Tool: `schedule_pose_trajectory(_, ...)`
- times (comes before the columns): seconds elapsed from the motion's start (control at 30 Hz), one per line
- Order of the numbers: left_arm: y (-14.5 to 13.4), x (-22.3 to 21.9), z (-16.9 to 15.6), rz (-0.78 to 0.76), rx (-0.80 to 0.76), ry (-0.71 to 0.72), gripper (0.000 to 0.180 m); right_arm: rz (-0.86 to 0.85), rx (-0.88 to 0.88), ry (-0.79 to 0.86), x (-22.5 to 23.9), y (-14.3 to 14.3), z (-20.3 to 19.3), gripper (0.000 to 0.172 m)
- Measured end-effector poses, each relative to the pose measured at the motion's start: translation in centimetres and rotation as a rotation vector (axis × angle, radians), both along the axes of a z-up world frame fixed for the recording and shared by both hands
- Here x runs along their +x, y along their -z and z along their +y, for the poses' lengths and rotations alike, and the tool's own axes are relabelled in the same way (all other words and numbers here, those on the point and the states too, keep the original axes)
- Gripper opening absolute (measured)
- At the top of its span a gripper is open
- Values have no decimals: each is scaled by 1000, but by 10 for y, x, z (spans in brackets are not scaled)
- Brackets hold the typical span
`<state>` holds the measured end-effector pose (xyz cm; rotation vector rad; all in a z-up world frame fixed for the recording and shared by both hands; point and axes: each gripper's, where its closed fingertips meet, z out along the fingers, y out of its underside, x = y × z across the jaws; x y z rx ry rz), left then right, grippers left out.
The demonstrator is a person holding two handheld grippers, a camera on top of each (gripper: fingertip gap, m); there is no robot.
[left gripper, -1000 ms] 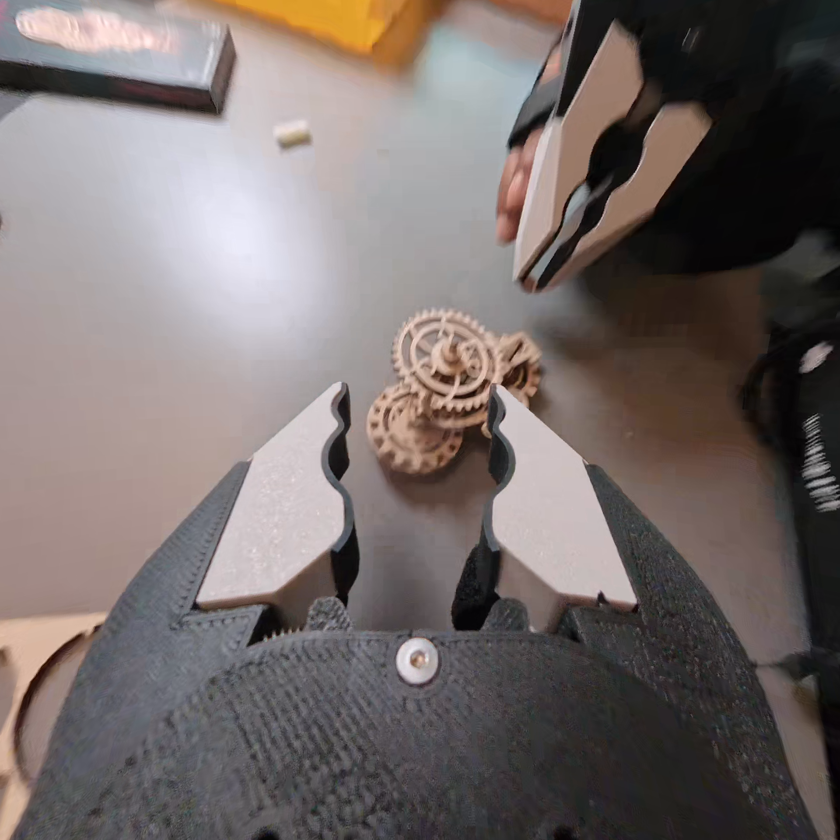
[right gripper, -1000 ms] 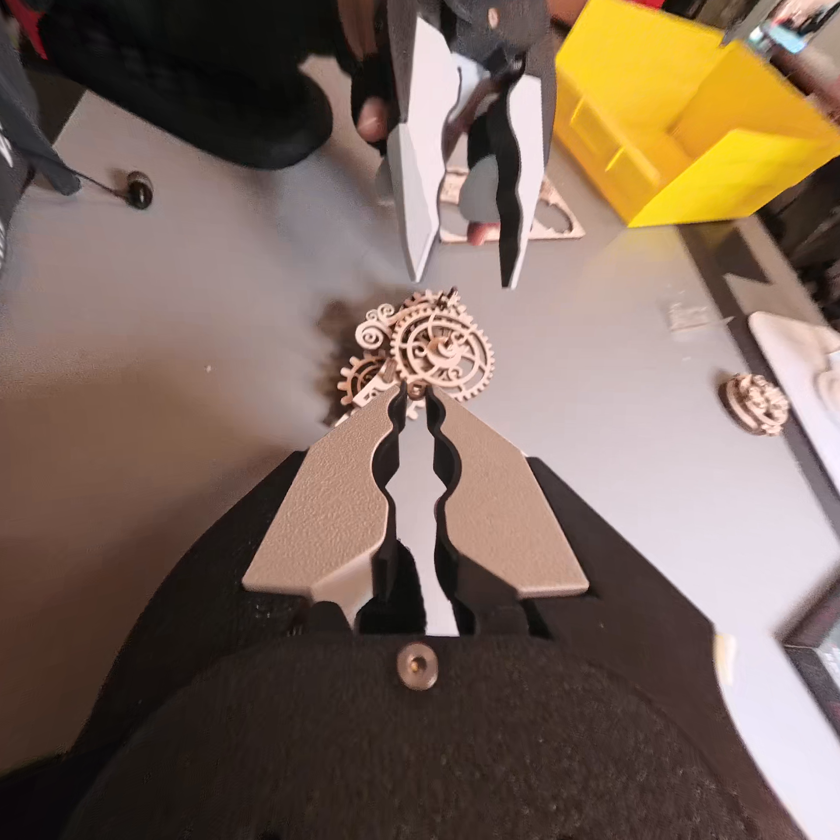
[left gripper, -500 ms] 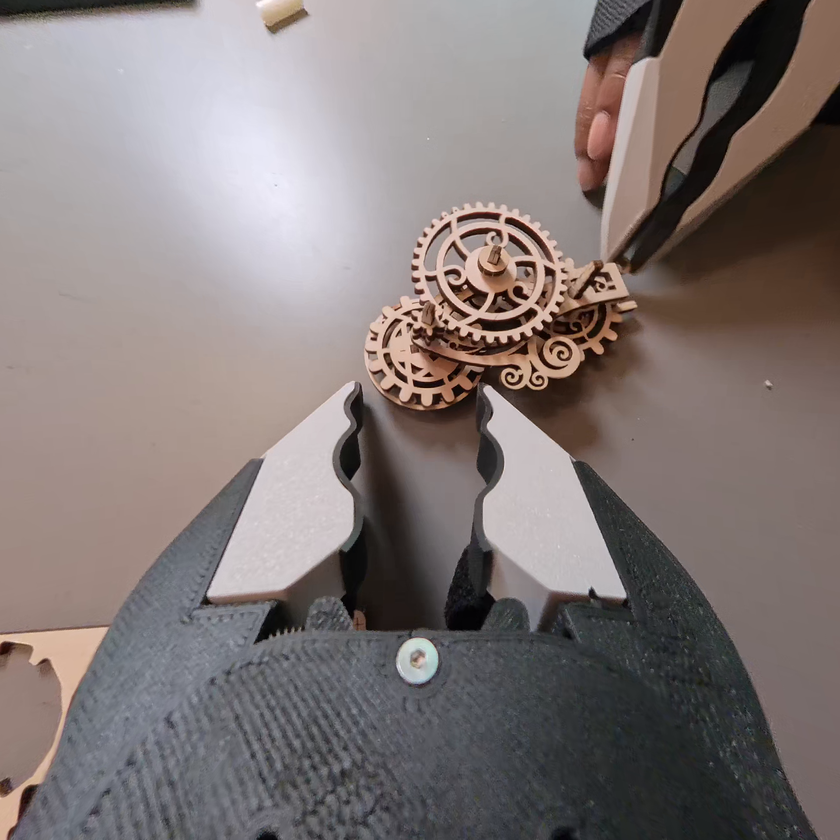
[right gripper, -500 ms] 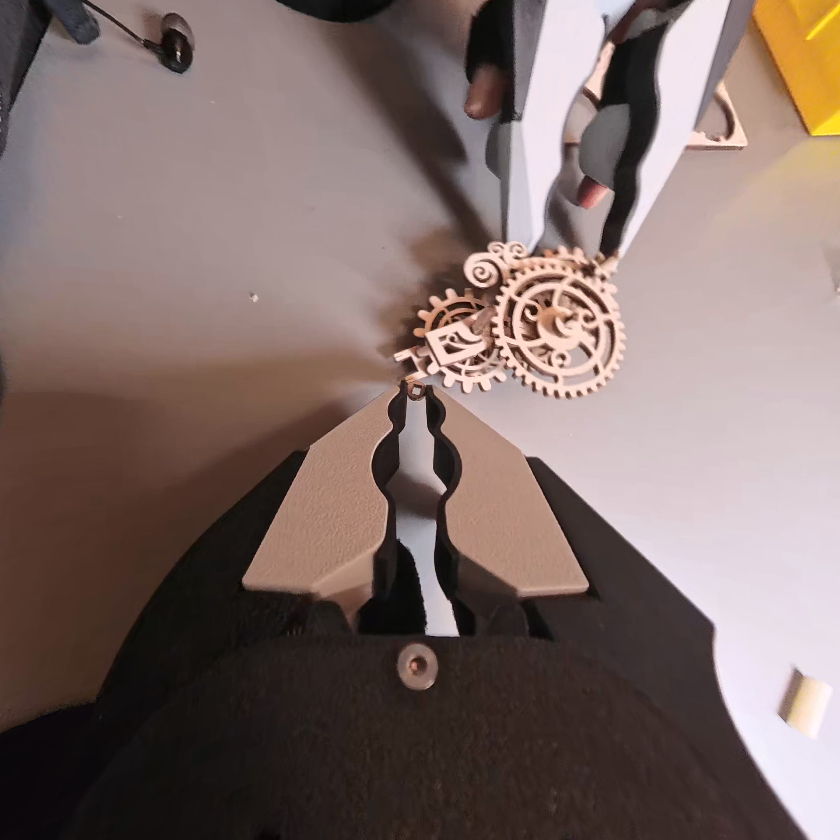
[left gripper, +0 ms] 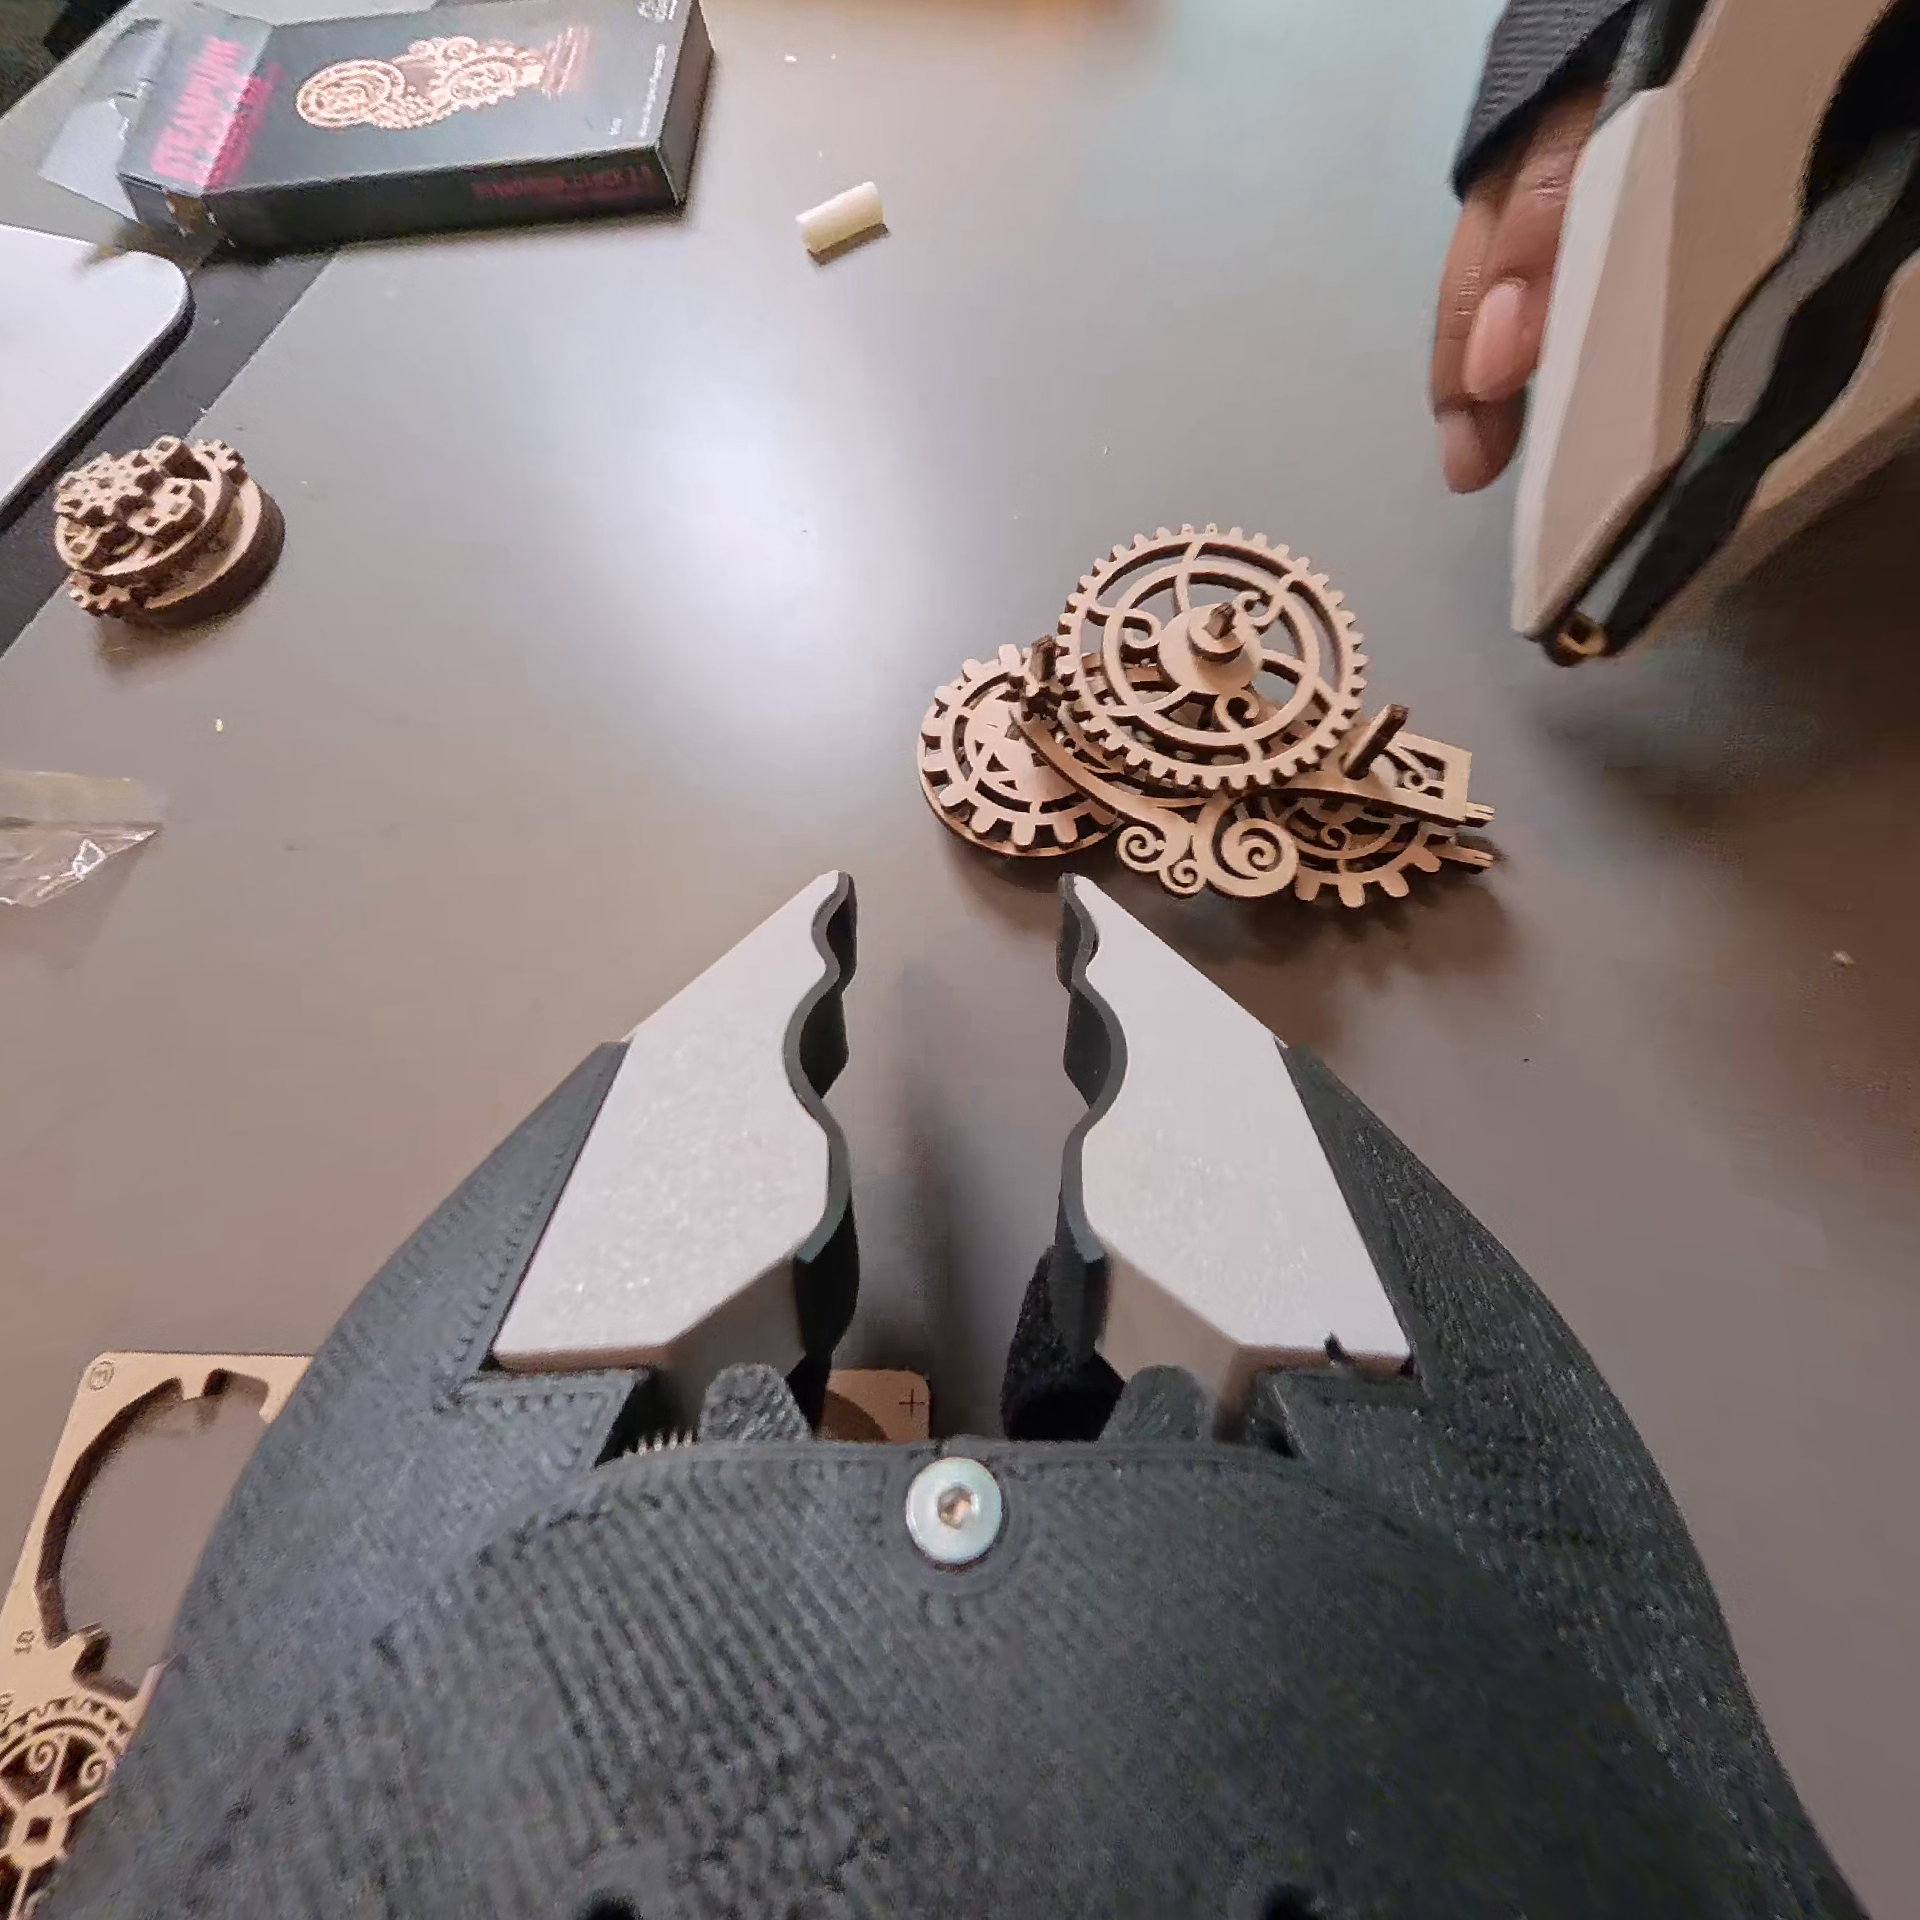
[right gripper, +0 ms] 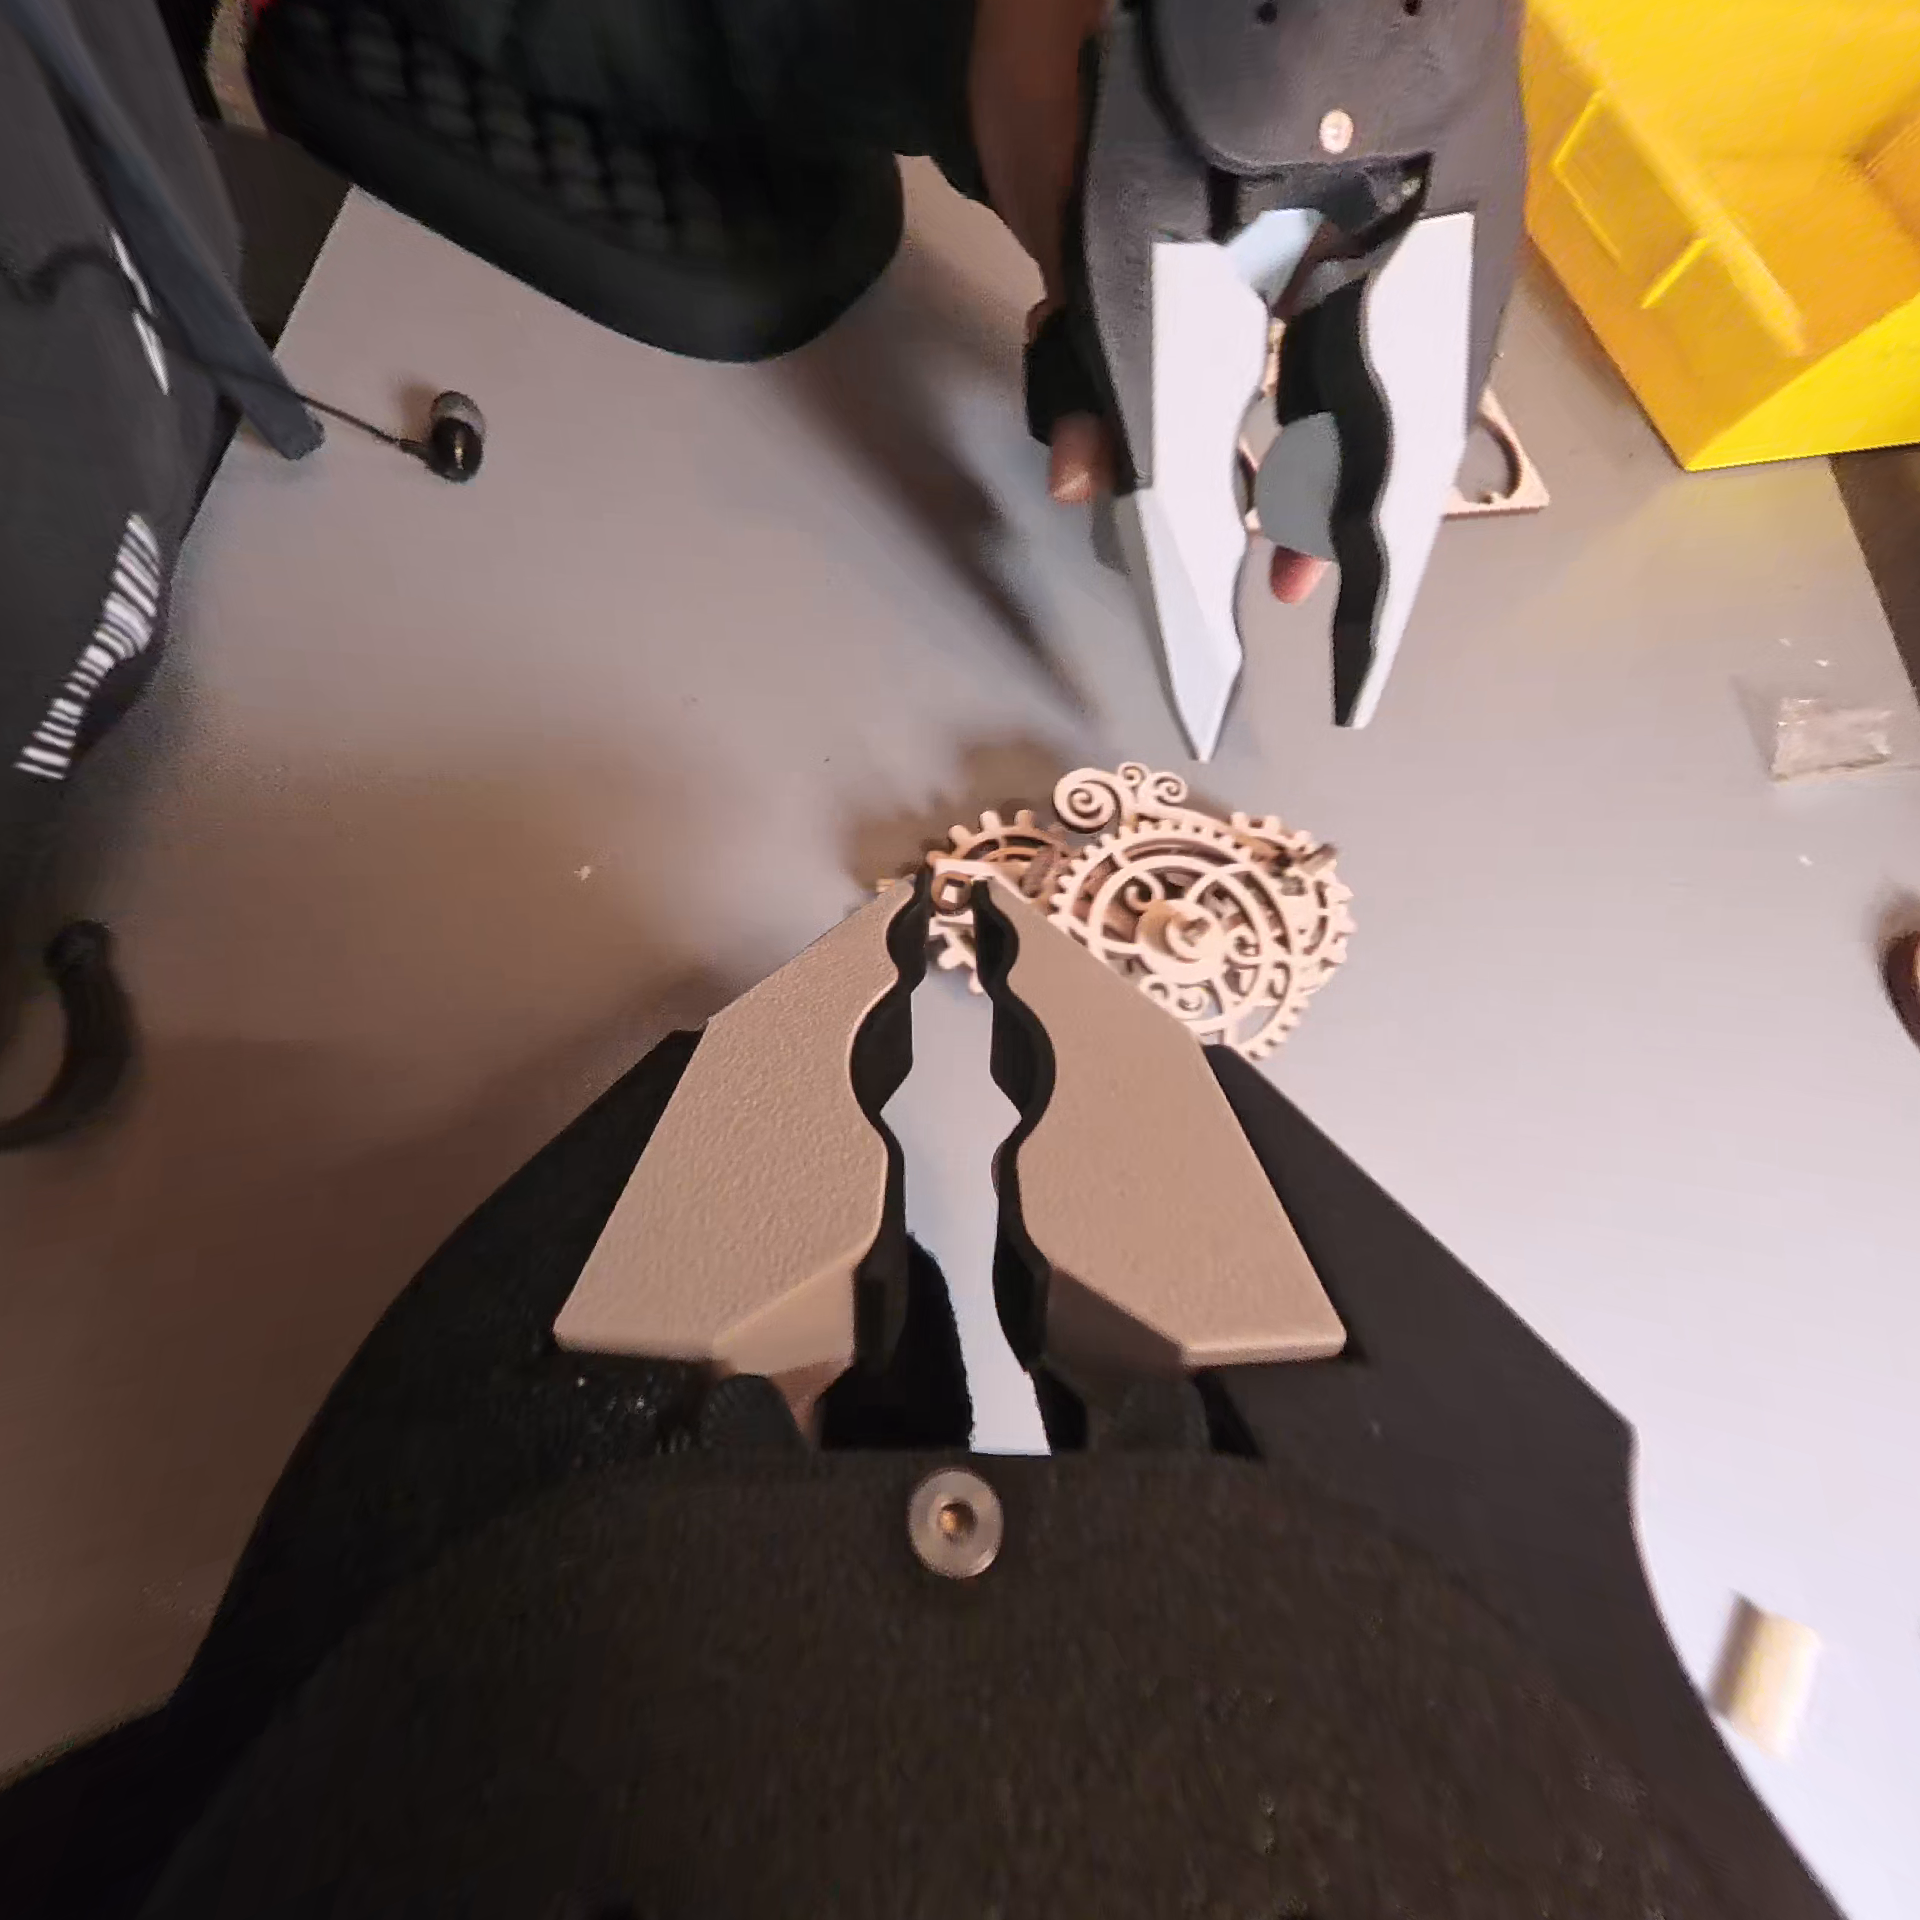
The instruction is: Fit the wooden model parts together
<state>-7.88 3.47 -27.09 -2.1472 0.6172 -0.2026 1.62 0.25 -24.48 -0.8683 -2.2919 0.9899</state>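
Left tool: the left tool [left gripper: 956, 894] hung in the lower middle of its own view, jaws apart with only bare grey tabletop [left gripper: 623, 520] between them. The right wrist view showed it from the front at upper centre [right gripper: 1283, 727], tips above the tabletop.

Right tool: the right tool [right gripper: 948, 894] had its jaws nearly together, clamped on a small light-brown wooden ring piece [left gripper: 1579, 634]. In the left view it sat at the upper right edge.

Task's thing: a light-brown laser-cut wooden gear assembly [left gripper: 1195, 727] lay flat on the tabletop, right of centre, just beyond the left tool's tips. In the right view [right gripper: 1164, 925] it lay partly behind the right tool's tips.

Only the left view showed:
- a smaller round wooden gear cluster [left gripper: 166, 540] at the left edge
- a black printed cardboard box [left gripper: 416, 114] at upper left
- a short white cylinder [left gripper: 842, 216]
- a clear plastic bag [left gripper: 62, 831]

Only the right view showed: a yellow plastic bin [right gripper: 1714, 208] at upper right.

Containers: the bin had inner dividers, but its contents could not be made out. The box's contents were hidden.

Both views: a flat wooden cut-out sheet [left gripper: 104, 1507], seen in the right view behind the left tool [right gripper: 1507, 468].

Counts: two tools, two gear assemblies, one bin, one box, one sheet.
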Motion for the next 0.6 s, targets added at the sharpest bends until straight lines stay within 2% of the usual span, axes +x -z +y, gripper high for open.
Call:
schedule_pose_trajectory(0.2, -9, 17, -13, -13, 39, 79, 36, -77, 69, -64, -23, 0, 6, 6)
schedule_pose_trajectory(0.6, -8, 30, -17, -38, 35, 142, 34, -137, 17, -134, -23, 8, 3, 6)
